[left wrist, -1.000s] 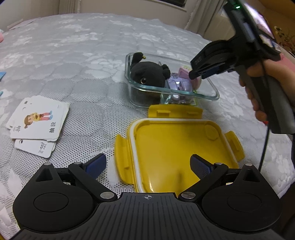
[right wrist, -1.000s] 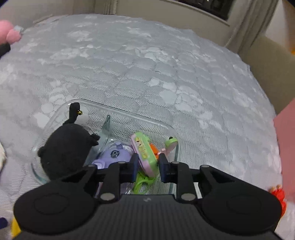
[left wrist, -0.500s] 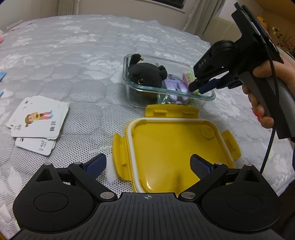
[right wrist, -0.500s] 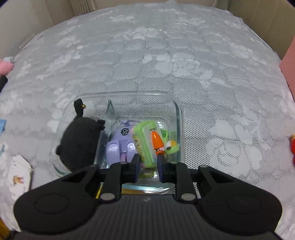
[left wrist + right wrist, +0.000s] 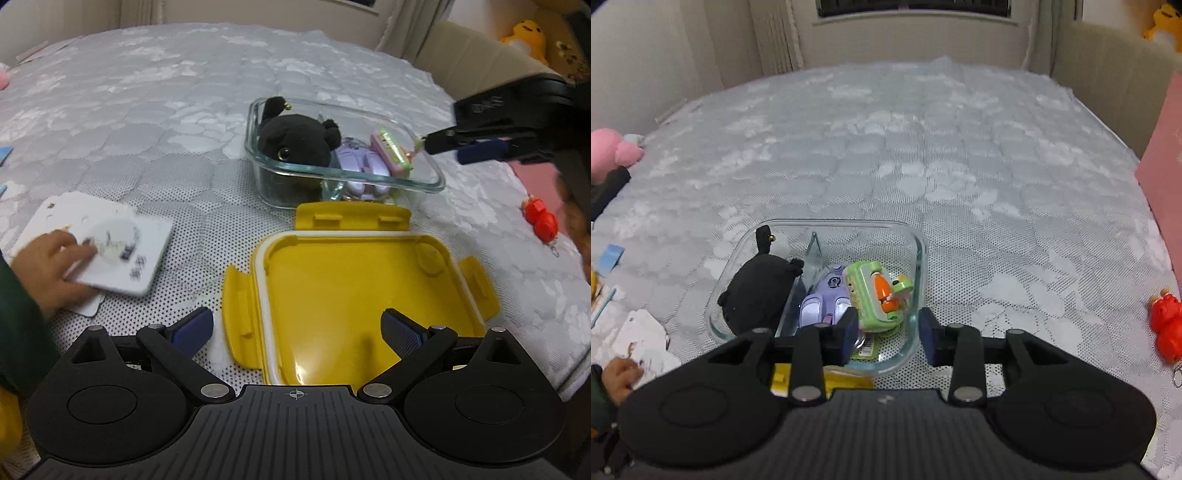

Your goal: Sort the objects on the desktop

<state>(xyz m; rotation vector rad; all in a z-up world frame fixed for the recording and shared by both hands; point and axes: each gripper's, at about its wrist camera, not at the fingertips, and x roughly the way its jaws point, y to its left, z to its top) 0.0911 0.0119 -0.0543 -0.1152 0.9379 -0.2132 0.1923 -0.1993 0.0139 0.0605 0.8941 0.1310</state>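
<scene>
Left wrist view, from the left: a small hand (image 5: 55, 254) presses on white picture cards (image 5: 107, 247). Next comes the left gripper (image 5: 297, 330), its fingers spread wide over the yellow lid (image 5: 354, 291) lying upside down on the quilted cover (image 5: 147, 110). Behind the lid, the glass container (image 5: 424, 182) holds a black plush (image 5: 293, 142), a purple toy (image 5: 364, 160) and a green toy (image 5: 877, 297). At right, the right gripper (image 5: 886, 332) hangs parted and empty over the container's near rim; a red toy (image 5: 1165, 325) lies well apart.
</scene>
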